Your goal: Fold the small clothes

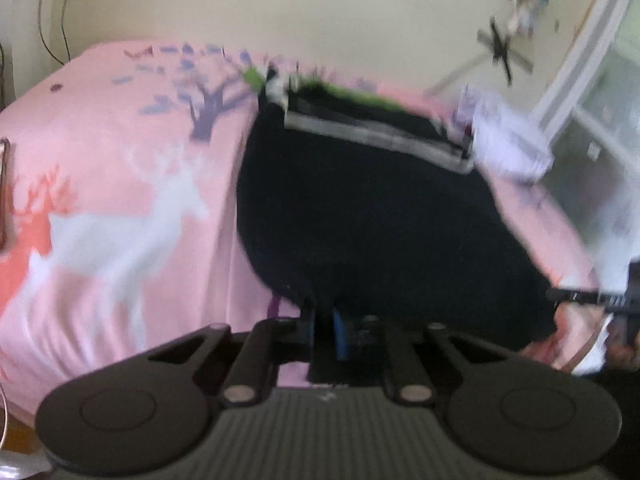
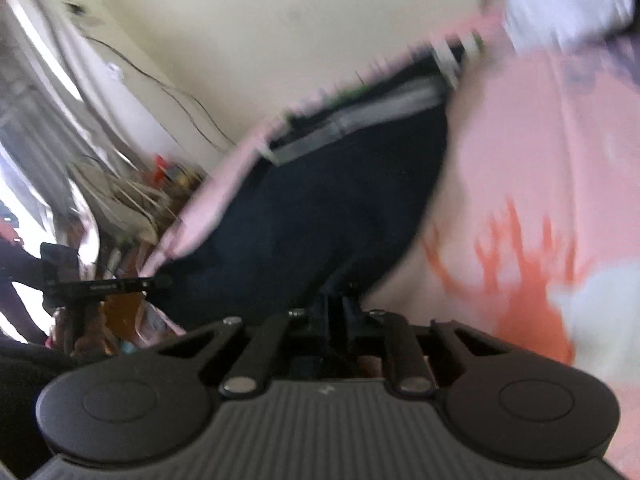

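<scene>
A dark navy pair of small shorts [image 1: 372, 216] with a grey waistband [image 1: 380, 136] lies on a pink bed sheet [image 1: 112, 184]. My left gripper [image 1: 324, 320] is shut on the near hem of the shorts. In the right wrist view the same shorts [image 2: 312, 216] stretch away toward the grey waistband [image 2: 360, 120]. My right gripper [image 2: 336, 312] is shut on the other near corner of the hem. The right gripper also shows at the right edge of the left wrist view [image 1: 616, 300], and the left gripper at the left of the right wrist view [image 2: 100, 286]. Both views are motion-blurred.
The sheet has white and orange deer prints [image 1: 120, 224] and a purple tree [image 1: 208, 108]. A white cloth [image 1: 508, 140] lies at the bed's far right. A cream wall [image 1: 320, 12] stands behind. A window with curtains [image 2: 36, 92] and clutter [image 2: 140, 200] lie beyond the bed edge.
</scene>
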A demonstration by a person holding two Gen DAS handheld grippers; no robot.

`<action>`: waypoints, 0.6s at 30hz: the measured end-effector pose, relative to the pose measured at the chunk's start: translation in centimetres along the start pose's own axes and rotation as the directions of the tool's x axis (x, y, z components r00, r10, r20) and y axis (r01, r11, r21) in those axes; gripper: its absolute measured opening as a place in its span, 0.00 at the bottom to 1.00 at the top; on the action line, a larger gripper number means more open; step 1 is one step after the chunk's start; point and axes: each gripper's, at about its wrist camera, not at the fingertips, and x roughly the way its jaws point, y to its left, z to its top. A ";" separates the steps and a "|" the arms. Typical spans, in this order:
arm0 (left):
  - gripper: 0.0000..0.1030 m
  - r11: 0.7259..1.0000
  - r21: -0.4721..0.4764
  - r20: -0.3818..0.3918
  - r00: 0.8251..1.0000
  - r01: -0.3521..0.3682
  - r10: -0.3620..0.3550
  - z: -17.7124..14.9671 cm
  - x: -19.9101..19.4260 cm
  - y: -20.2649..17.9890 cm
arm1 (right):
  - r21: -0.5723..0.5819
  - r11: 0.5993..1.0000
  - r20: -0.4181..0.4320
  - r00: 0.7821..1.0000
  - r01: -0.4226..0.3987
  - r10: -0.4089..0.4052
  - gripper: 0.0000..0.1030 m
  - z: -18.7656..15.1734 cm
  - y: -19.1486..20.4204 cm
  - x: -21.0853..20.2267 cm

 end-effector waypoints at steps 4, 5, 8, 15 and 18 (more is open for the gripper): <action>0.08 0.997 -0.041 0.112 0.992 0.065 -0.060 4.2 -0.9 0.6 | -0.071 0.997 0.139 0.990 0.002 0.008 0.06 4.5 0.2 0.1; 0.08 0.996 -0.046 0.141 0.988 0.072 -0.065 5.7 -0.6 0.7 | -0.084 0.996 0.168 0.986 0.014 0.000 0.06 6.0 0.1 0.6; 0.16 0.993 -0.100 0.206 0.978 0.064 -0.042 10.8 1.9 1.5 | -0.056 0.992 0.254 0.963 0.112 -0.095 0.08 10.5 -1.2 3.2; 0.62 0.976 -0.175 0.178 0.971 -0.128 0.159 13.4 7.7 2.4 | 0.024 0.967 0.311 0.917 0.254 -0.249 0.69 12.2 -3.0 5.6; 0.75 0.976 -0.105 0.184 0.961 -0.191 0.207 12.9 8.8 1.6 | -0.106 0.944 0.307 0.913 0.312 -0.267 0.73 11.0 -1.2 6.2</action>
